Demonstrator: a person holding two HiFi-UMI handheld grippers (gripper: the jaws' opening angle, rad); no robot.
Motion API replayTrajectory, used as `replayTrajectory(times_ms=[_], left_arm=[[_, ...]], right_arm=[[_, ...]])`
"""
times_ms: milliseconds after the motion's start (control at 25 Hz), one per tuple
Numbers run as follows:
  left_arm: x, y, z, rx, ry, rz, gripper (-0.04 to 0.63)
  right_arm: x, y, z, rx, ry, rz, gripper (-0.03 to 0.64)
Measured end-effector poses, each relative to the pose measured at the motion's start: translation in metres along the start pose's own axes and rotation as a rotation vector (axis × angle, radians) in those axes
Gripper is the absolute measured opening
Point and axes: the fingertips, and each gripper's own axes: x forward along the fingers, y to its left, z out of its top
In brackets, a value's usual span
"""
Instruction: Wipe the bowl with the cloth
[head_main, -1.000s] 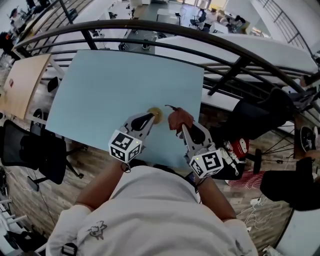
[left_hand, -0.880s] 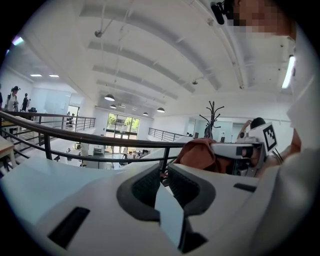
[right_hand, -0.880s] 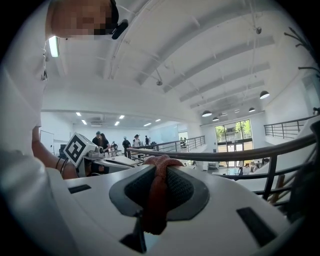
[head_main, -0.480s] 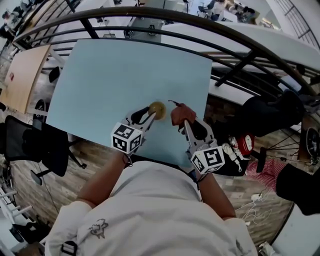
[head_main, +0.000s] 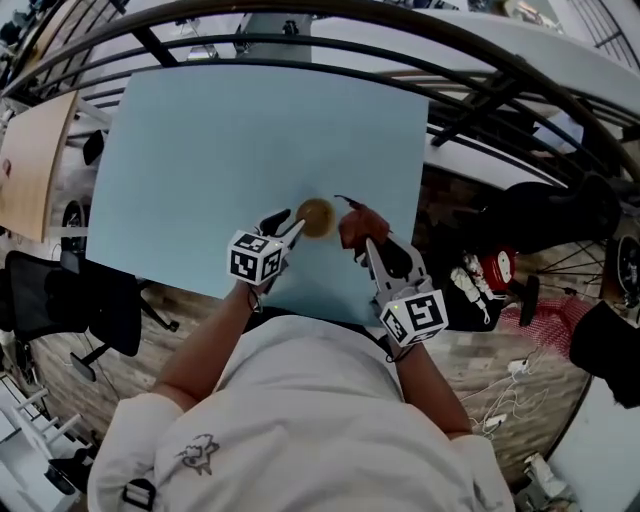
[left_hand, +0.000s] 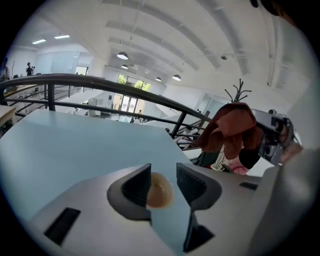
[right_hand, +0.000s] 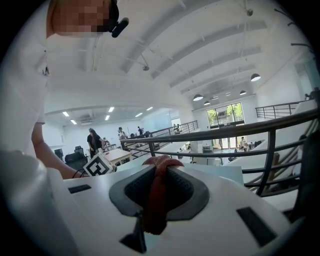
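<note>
Meanwhile, the left gripper (head_main: 287, 222) had just opened its jaws, now released, with the small tan bowl (head_main: 315, 217) between them on the bench (head_main: 220, 140) near its front edge. The right gripper (head_main: 365, 240) clenched its jaws on the reddish cloth (head_main: 358, 222) just beside the bowl.

Table (head_main: 220, 140): the far and left stretches of the top lie open for passage. Obstructions near the front edge are the bowl (head_main: 315, 217) and, just right of it, the cloth (head_main: 360, 222) clamped in the right gripper (head_main: 366, 243). A black railing (right_hand: 226, 130) bars the far side. An office chair (head_main: 70, 300) stands off the left corner.
</note>
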Motion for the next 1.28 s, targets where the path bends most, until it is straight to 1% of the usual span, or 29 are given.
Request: replayTrajectory(times_ms=[240, 600, 880, 1080, 1200, 1280], left_arm=[[0.032, 0.03, -0.031, -0.037, 0.135, 0.002, 0.166], [0.067, 0.052, -0.065, -0.065, 0.266, 0.013, 0.164], [0.086, 0.061, -0.083, -0.08, 0.325, 0.034, 0.155], [0.092, 0.065, -0.094, -0.092, 0.351, 0.04, 0.114], [0.094, 0.065, -0.098, -0.1, 0.357, 0.043, 0.103], [0.095, 0.065, -0.098, -0.099, 0.354, 0.052, 0.071]], right_arm=[[0.02, -0.002, -0.018, 0.025, 0.05, -0.008, 0.064], [0.048, -0.005, -0.04, 0.05, 0.102, 0.004, 0.064], [0.056, -0.011, -0.05, 0.07, 0.121, -0.003, 0.064], [0.057, -0.013, -0.053, 0.075, 0.13, -0.005, 0.064], [0.056, -0.015, -0.053, 0.078, 0.13, -0.01, 0.064], [0.054, -0.017, -0.052, 0.079, 0.129, -0.013, 0.064]])
